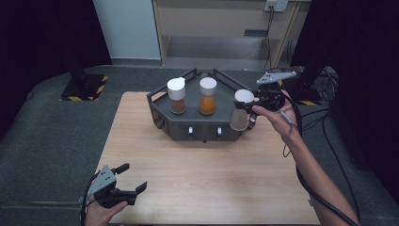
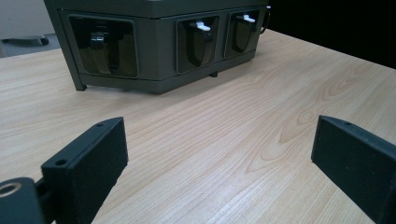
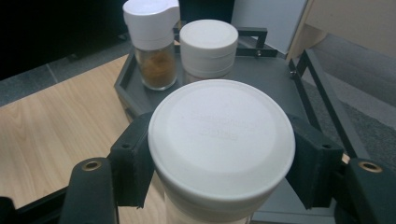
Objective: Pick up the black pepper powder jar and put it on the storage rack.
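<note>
Oddly, jar (image 3: 221, 149) contents unreadable (cap-clamped) in right gripper (image 3: 221, 161).

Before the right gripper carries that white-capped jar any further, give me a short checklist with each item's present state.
1. Right gripper clamped on the held jar by its white cap: ok.
2. Held jar upright: ok.
3. Held jar's base clear of the rack: cannot tell.
4. Two other jars, brown-filled and orange-filled, standing upright in the rack: ok.
5. Left gripper open, low over the table, apart from the rack: ok.
</note>
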### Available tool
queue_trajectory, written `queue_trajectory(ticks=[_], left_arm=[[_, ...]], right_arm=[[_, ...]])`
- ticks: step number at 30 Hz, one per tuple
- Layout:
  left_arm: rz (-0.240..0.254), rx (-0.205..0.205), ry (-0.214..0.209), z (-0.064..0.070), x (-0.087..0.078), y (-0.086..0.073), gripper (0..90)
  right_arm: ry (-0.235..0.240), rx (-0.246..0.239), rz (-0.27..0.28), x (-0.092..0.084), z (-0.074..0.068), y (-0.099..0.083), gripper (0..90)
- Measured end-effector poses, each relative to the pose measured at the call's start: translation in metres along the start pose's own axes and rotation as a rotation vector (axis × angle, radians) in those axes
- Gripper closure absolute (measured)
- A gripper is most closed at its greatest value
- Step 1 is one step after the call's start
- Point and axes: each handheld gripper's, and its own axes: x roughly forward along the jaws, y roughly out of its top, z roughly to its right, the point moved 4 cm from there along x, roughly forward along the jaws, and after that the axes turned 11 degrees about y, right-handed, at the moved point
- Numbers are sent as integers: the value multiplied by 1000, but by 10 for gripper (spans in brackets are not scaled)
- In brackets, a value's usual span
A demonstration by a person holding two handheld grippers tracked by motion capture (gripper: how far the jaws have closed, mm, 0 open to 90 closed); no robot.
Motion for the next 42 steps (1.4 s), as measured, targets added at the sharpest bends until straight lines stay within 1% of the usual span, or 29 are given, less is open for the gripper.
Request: queue_trajectory(ticks=[10,19,23,27,32,42], left_arm=[[1,0,0,0,0,0,31],[1,1,-2,0,0,0,31],[0,1,-2,0,0,0,31],[0,3,-3,0,0,0,32],[-1,0,-1,0,0,0,32],[-1,-1,-2,0,-1,-1,32]], right_arm=[[-73,21,-4,14,7,15,343],[-128,49,-2,26,19,23,343],[-151,61,2,29,26,25,343],[-174,69,2,32,30,27,343],[-178,78,7,35,34,27,343],[-185,82,1,48,36,25,343]])
